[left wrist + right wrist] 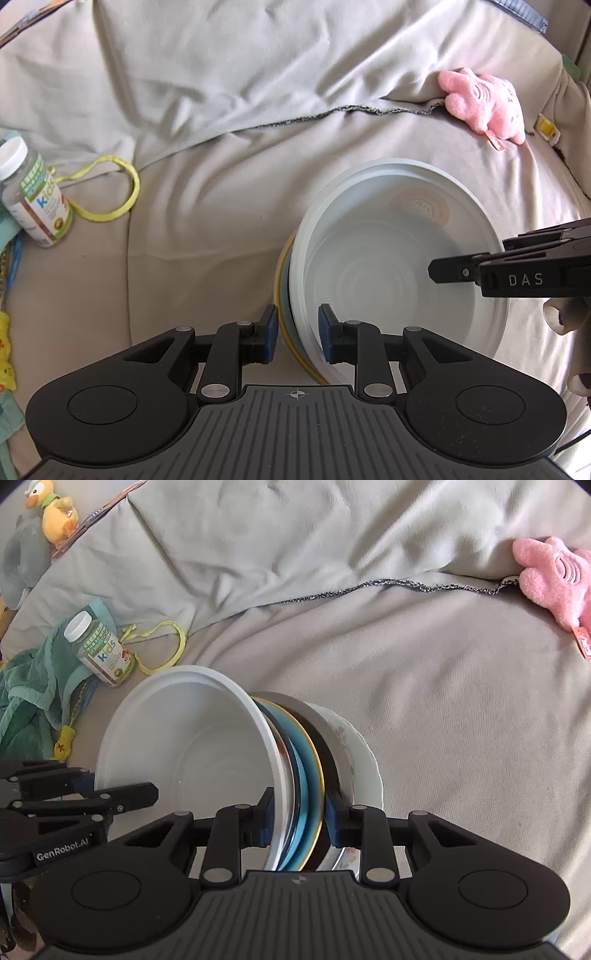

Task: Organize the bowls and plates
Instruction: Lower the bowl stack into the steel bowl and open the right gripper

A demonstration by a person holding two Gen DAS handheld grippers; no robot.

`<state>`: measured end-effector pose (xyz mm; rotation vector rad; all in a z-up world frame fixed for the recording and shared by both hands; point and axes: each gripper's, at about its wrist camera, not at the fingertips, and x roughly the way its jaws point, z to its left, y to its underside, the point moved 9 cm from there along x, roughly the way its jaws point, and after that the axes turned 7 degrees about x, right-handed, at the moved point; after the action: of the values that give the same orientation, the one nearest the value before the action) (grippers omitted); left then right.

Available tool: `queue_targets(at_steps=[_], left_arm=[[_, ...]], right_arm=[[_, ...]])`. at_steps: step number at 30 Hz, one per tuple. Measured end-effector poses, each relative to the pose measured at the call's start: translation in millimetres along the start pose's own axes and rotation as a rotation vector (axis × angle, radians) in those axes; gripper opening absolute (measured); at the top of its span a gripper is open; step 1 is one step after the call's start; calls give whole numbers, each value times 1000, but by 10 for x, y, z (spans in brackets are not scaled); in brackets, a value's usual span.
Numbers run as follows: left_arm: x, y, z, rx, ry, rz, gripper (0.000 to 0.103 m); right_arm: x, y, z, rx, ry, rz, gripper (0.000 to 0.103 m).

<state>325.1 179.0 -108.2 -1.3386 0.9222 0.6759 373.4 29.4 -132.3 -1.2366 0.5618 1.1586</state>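
Observation:
A stack of nested dishes stands on its edge on the grey sofa: a white bowl (399, 266) (192, 738) in front, then a blue gold-rimmed plate (308, 775), a dark plate (327, 746) and a floral white bowl (364, 764). My left gripper (298, 334) straddles the near rims of the white bowl and the plates behind it, jaws around them with gaps showing. My right gripper (299, 816) is shut on the rims of the white bowl, blue plate and dark plate. Each gripper shows in the other's view (517, 273) (74, 797).
A vitamin bottle (35, 192) (99, 650) and a yellow-green cord (110, 192) lie at the left by a green towel (33, 698). A pink plush (484, 103) (554, 579) sits in the sofa crease at right. A yellow duck plush (55, 513) sits far left.

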Motion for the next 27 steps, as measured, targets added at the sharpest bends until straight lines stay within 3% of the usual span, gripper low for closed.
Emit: queue_targets(at_steps=[16, 21, 27], left_arm=[[-98, -11, 14, -24, 16, -41, 27], [-202, -105, 51, -47, 32, -120, 27], [-59, -214, 187, -78, 5, -116, 30]], right_arm=[[-93, 114, 55, -34, 13, -25, 30], [-214, 23, 74, -35, 12, -83, 32], [-249, -167, 11, -10, 31, -121, 33]])
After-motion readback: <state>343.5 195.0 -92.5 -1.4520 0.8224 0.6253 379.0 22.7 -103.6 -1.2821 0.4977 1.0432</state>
